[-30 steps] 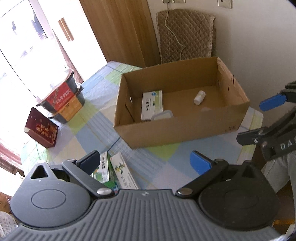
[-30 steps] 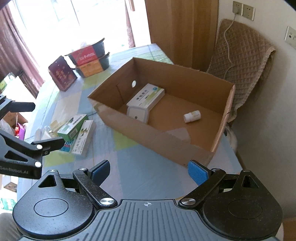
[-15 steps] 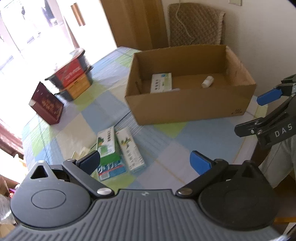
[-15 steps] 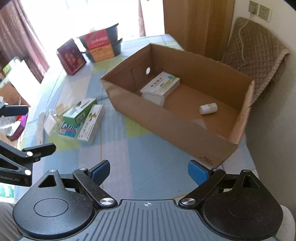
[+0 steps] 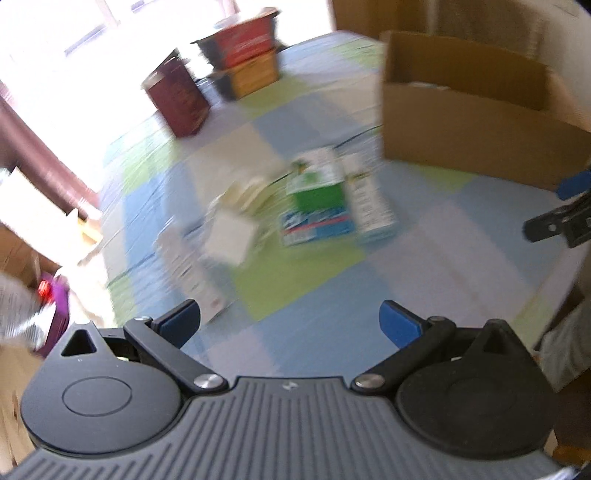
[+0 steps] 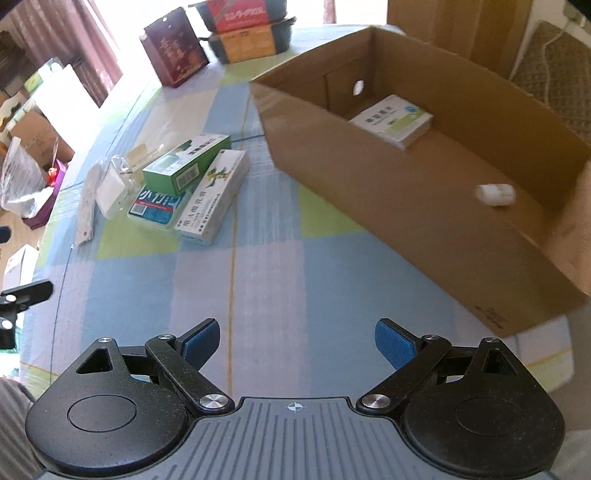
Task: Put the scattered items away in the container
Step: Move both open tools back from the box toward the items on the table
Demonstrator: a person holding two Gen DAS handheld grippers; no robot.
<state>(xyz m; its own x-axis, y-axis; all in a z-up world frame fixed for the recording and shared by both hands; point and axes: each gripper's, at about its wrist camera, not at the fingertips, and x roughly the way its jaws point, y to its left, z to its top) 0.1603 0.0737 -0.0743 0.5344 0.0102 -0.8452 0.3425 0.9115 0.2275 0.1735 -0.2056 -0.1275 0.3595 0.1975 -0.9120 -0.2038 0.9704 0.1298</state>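
The brown cardboard box (image 6: pixel 424 206) stands on the right of the checked tablecloth and holds a white-green medicine box (image 6: pixel 393 120) and a small white bottle (image 6: pixel 495 194). Left of it lies a loose pile: a green box (image 6: pixel 186 164) on a blue box (image 6: pixel 155 208), a long white box (image 6: pixel 214 195) and a white packet (image 6: pixel 110 188). The blurred left wrist view shows the same pile, with the green box (image 5: pixel 317 184) in front of my left gripper (image 5: pixel 290 325), which is open and empty. My right gripper (image 6: pixel 297 341) is open and empty above bare cloth.
A dark red box (image 6: pixel 173 51) and stacked grey trays (image 6: pixel 284 26) holding red and orange boxes sit at the far end of the table. A quilted chair (image 6: pixel 554 66) stands behind the cardboard box. Bags and cartons (image 6: pixel 22 184) lie on the floor past the left edge.
Both views have swung left from the cardboard box toward the pile of boxes. The left wrist view is smeared by fast motion. Both grippers stay open and empty.
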